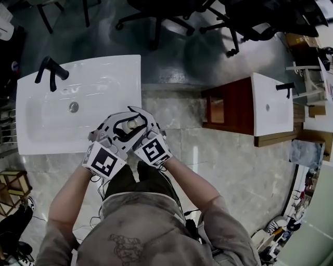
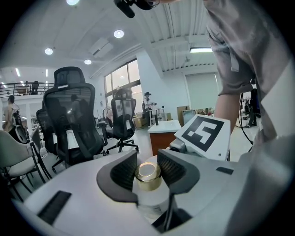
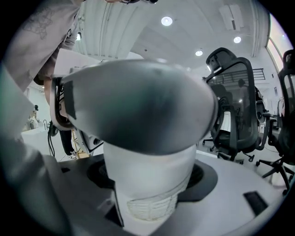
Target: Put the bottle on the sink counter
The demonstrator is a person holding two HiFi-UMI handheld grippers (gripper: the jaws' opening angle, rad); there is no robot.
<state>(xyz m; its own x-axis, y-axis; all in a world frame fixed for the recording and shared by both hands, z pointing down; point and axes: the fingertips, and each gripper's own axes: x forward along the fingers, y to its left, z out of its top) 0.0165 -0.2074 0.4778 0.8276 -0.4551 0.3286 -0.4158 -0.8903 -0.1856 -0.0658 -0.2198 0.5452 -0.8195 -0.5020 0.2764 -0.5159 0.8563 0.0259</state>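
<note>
A white bottle with a gold cap (image 1: 130, 124) is held between both grippers over the front right corner of the white sink counter (image 1: 132, 67). In the left gripper view the cap (image 2: 148, 175) sits between the black pads, and my left gripper (image 2: 147, 171) is shut on it. In the right gripper view the bottle's white body (image 3: 147, 175) fills the gap of my right gripper (image 3: 150, 182), which is shut on it. The left gripper (image 1: 120, 130) and the right gripper (image 1: 143, 127) are pressed close together. The bottle's base is hidden.
A black tap (image 1: 50, 70) stands at the sink's back left, with a drain (image 1: 74, 107) in the basin. A second sink on a wooden cabinet (image 1: 270, 106) is to the right. Black office chairs (image 1: 166, 15) stand beyond the sink. A marble-look floor lies below.
</note>
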